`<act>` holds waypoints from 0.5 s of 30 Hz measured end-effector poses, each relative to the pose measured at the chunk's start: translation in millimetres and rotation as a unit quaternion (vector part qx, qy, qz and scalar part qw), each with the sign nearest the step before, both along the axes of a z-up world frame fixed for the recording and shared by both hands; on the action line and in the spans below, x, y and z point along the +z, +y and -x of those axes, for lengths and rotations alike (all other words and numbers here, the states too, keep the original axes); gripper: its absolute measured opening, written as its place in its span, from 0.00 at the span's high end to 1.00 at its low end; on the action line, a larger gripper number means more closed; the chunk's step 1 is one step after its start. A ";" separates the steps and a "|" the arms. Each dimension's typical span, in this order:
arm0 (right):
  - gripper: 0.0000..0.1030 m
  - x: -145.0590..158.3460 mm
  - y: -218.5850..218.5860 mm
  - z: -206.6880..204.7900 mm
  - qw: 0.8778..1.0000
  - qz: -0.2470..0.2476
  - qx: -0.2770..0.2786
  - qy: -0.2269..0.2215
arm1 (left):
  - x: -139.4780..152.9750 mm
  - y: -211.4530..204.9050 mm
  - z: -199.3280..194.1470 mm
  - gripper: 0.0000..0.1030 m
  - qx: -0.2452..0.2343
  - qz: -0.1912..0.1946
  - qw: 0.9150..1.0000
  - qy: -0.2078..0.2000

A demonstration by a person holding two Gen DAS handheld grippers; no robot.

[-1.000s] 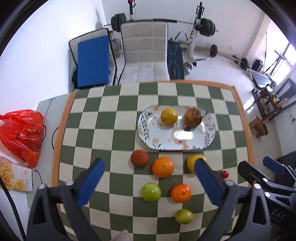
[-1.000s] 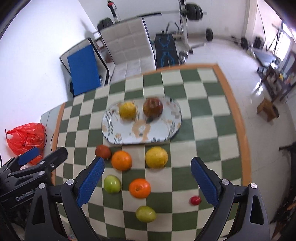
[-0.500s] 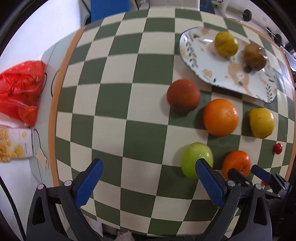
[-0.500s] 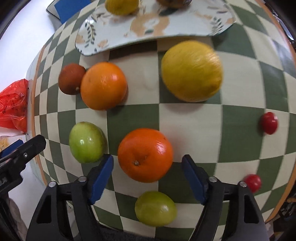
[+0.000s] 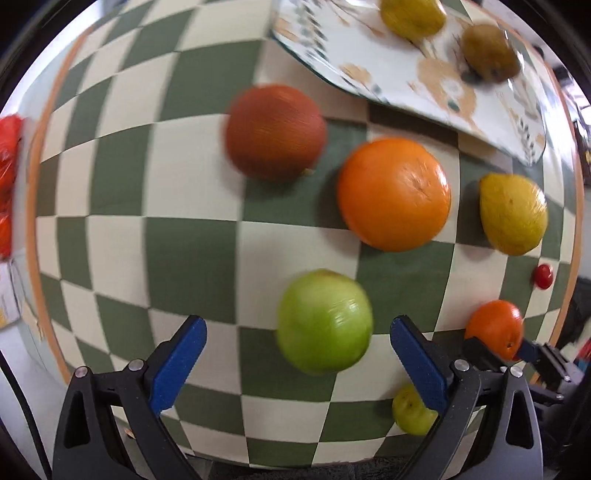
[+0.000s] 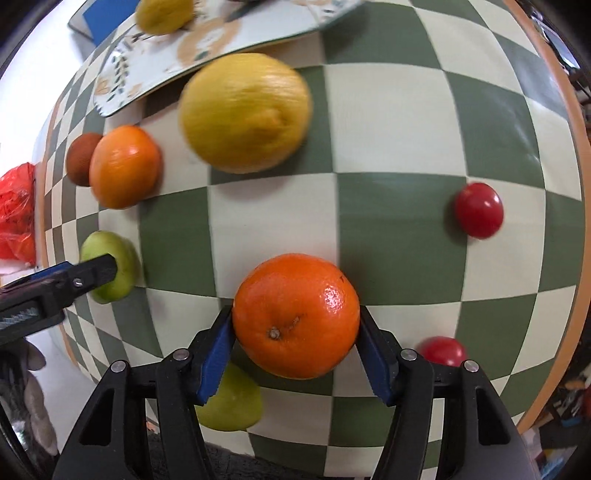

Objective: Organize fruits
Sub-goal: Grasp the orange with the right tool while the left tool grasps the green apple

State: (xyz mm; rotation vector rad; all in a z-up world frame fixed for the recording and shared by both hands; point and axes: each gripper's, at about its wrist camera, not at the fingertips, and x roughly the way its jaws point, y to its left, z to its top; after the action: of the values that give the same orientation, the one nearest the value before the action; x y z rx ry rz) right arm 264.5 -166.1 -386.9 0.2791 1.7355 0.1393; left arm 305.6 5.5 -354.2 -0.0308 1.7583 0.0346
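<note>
While the right gripper (image 6: 295,332) clasps a small orange (image 6: 296,315) between its blue pads, one pad pressed to each side of the fruit, the left gripper (image 5: 297,354) hangs with its fingers spread wide around a green apple (image 5: 324,321) without touching it (this view is somewhat blurred). Both fruits sit on the green-and-cream checkered table (image 6: 424,125). Beyond the held orange lies a large yellow citrus (image 6: 245,112), just beside the near edge of a patterned oval platter (image 5: 424,70) that carries a yellow fruit (image 5: 412,16) and a brownish one (image 5: 489,51). A larger orange (image 5: 393,194) rests left of the yellow citrus, with a reddish-brown fruit (image 5: 275,131) close at its far side. Two small red fruits show in the right wrist view, one (image 6: 479,209) out to the right and one (image 6: 443,350) partly hidden behind the right finger. A second green fruit (image 6: 231,402) lies just under the left pad of the right gripper. At the table's left edge sits a red plastic bag (image 6: 16,214).
</note>
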 end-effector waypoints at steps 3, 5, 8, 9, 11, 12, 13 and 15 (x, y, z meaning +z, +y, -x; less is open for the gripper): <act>0.36 0.0 -0.8 1.1 1.000 -0.005 -0.005 0.001 | -12.5 -8.8 1.1 0.43 -0.018 0.005 1.000 0.009; 0.36 0.0 -0.4 2.3 1.000 -0.004 -0.010 0.003 | -14.8 -12.5 4.7 0.48 -0.024 0.006 1.000 0.013; 0.34 2.2 1.8 -3.6 1.000 -0.007 -0.018 0.004 | -9.4 -11.6 20.3 0.48 -0.037 -0.001 0.999 0.007; 0.34 2.4 -0.4 -2.4 1.000 -0.008 -0.021 0.005 | -7.8 -13.5 21.7 0.48 -0.038 -0.003 0.999 0.010; 0.34 1.1 -5.7 -4.3 1.000 -0.004 -0.026 0.006 | -9.5 -8.8 31.7 0.48 -0.032 -0.007 0.999 0.012; 0.34 0.7 -7.8 -4.7 1.000 -0.002 -0.026 0.008 | -11.6 -6.6 34.5 0.48 -0.026 -0.005 1.000 0.016; 0.34 0.2 -9.7 -3.7 1.000 0.001 -0.027 0.009 | -11.3 -3.3 37.0 0.48 -0.014 0.000 1.000 0.012; 0.34 1.3 -10.8 -1.7 1.000 0.003 -0.026 0.008 | -10.2 -1.9 37.9 0.48 -0.008 0.003 1.000 0.012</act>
State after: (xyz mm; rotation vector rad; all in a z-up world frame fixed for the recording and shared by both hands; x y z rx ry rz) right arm 266.2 -176.9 -385.6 0.3214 1.7424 0.0938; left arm 267.6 3.6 -364.5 -0.0205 1.7820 0.0185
